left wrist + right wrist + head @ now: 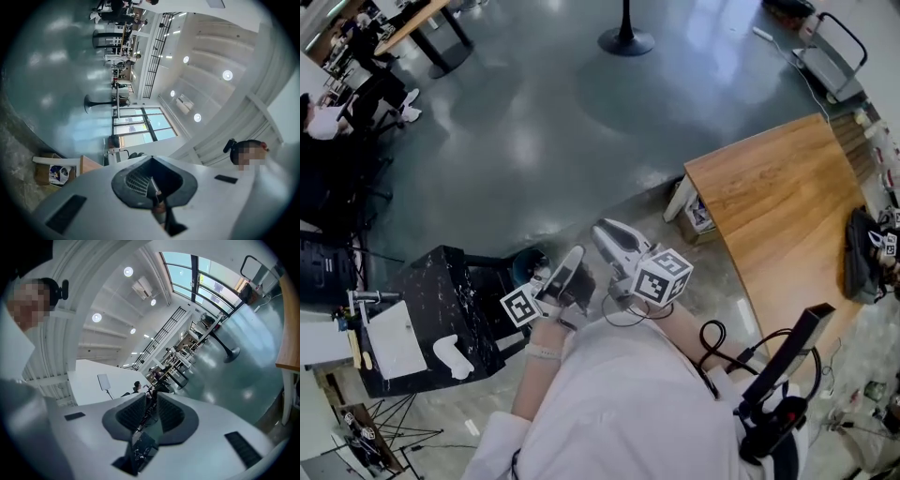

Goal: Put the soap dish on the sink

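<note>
In the head view a black marbled counter (450, 291) stands at the lower left, with a white rectangular sink (394, 339) set in it. A small white curved piece, apparently the soap dish (452, 357), lies on the counter beside the sink. Both grippers are held close to the person's chest, well right of the counter. My left gripper (574, 253) is shut with nothing in it, and its own view shows its jaws (152, 180) closed against the ceiling and windows. My right gripper (602, 230) is likewise shut and empty (151, 401), pointing out across the room.
A wooden table (787, 206) fills the right side, with a black bag (862, 253) beyond its edge. A box (698, 214) sits on the floor by the table's corner. A round stand base (626, 39) is on the grey floor far ahead. Cables and a black mount (778, 375) hang at the person's right.
</note>
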